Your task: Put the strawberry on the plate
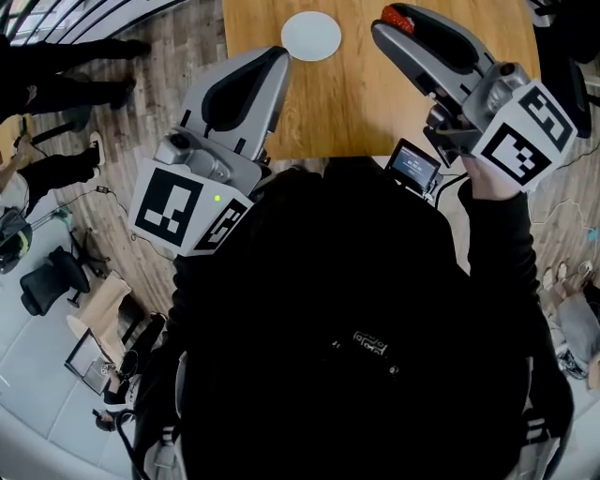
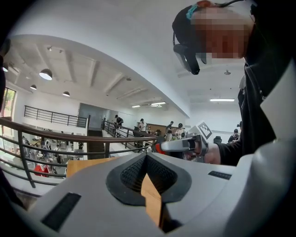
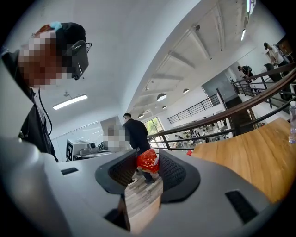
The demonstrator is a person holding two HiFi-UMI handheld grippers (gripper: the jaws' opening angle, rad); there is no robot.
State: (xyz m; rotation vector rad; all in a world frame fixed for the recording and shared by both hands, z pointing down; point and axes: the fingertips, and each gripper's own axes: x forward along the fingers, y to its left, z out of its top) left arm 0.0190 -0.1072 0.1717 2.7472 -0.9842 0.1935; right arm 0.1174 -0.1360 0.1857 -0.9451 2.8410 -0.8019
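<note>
Right claw (image 1: 397,22), tilted above table (image 1: 366,98), clamps strawberry (image 1: 395,15); left claw (image 1: 276,60) alongside, jaws together

I see the strawberry (image 3: 148,160) pinched between the tips of my right tongs (image 1: 394,25). It is small, red and bumpy. The plate (image 1: 311,36) is round and white. It lies flat on the desk (image 1: 375,103), between my right tongs and my left tongs (image 1: 277,58).
</note>
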